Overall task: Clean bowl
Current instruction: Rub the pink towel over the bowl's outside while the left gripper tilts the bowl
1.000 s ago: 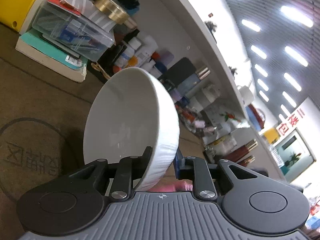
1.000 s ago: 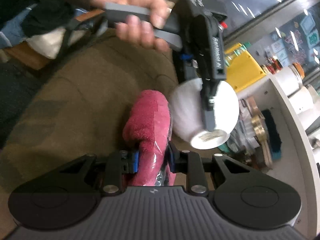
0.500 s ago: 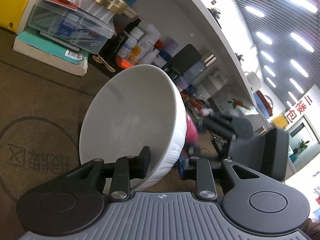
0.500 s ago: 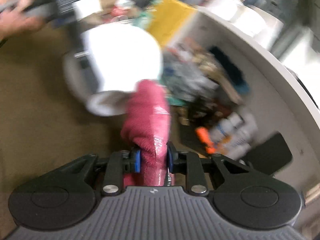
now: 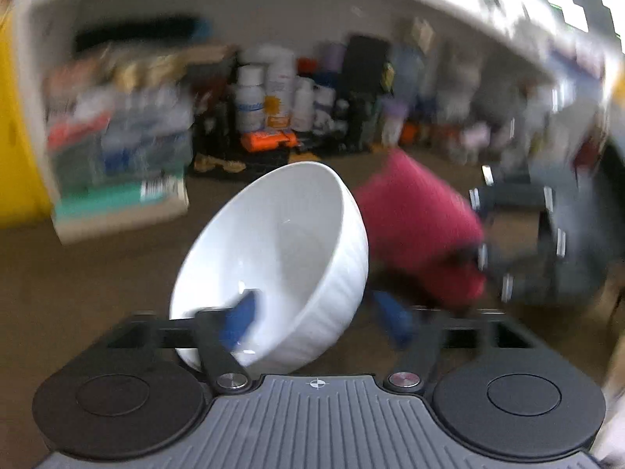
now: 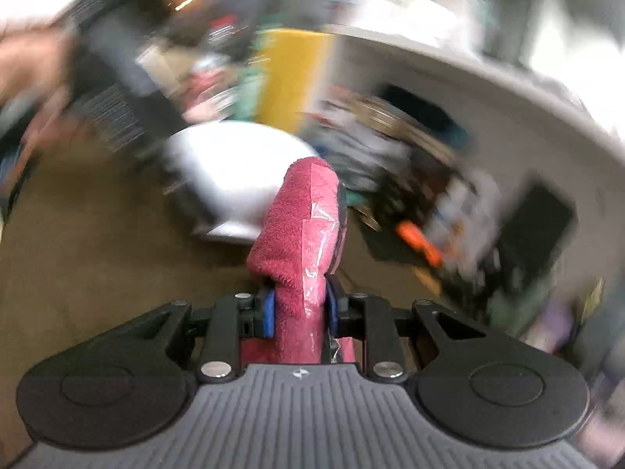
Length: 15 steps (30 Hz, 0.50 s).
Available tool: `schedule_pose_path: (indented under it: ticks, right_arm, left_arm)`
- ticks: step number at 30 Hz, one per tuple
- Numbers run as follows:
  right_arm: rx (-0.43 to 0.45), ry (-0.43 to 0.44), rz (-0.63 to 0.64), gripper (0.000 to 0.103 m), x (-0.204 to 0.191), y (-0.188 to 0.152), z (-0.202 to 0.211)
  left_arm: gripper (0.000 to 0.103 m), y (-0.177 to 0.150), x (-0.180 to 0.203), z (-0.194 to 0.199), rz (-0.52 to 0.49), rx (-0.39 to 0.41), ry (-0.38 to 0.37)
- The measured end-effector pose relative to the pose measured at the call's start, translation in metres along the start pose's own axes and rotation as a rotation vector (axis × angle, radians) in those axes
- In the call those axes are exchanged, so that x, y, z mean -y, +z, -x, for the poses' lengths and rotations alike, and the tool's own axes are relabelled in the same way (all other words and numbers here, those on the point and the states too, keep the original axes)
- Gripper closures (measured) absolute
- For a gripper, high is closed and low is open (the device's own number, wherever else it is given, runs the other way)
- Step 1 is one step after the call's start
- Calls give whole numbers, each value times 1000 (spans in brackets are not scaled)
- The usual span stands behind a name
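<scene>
Left wrist view: the white bowl (image 5: 273, 262) is held up off the brown table (image 5: 78, 273) by the left gripper (image 5: 312, 320). One blue pad (image 5: 238, 322) is inside the bowl and the other is outside, so the wall is pinched between them. The bowl is tipped, with its open side toward 11 o'clock. The red cloth (image 5: 418, 230) is seen at 3 o'clock, just beside the bowl's outside.

Right wrist view: the red cloth (image 6: 300, 242) is squeezed tight in the nearly closed right gripper (image 6: 299, 308). The blurry bowl (image 6: 234, 172) is at 11 o'clock, behind the cloth tip.

For a good wipe, the bowl should be held still and the cloth rubbed gently all around it. If it is pushed too hard, the bowl might slip from the pads.
</scene>
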State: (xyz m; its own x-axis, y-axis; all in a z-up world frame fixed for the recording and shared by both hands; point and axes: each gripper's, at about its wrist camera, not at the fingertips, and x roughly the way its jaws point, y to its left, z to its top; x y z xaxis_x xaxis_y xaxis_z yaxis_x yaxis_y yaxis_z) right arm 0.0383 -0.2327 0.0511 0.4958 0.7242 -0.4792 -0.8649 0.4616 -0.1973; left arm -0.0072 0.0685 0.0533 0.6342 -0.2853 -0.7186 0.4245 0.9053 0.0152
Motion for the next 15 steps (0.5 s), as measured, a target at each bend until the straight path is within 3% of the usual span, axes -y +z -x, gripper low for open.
schedule_pose_path:
  ticks: [2,3,6,7,9,12,15]
  right_arm:
    - [14,-22,-54,78,8,-8,-5]
    - [13,-20,-61,78,9,-9,-7]
    - [8,-21,-54,77,6,-13,-15]
    - [6,-23,-48,77,4,-13,-15]
    - [-3,-25,-43,77,-2,-13,-12]
    - [-18,-31,-25,77,-2,-3,-9]
    - [-46,-38,27,77,-6,1,-9]
  left_arm:
    - [19,1,15,-5,-119,-53,86]
    - [25,1,20,-8,-158,-78,115]
    - [40,-2,33,-14,-219,-138,121]
    - [64,-5,37,-15,-238,-142,126]
    - [79,-9,47,-17,-261,-152,122]
    - [86,-8,53,-13,-265,-146,122]
    - [90,-1,46,4,-192,-116,10]
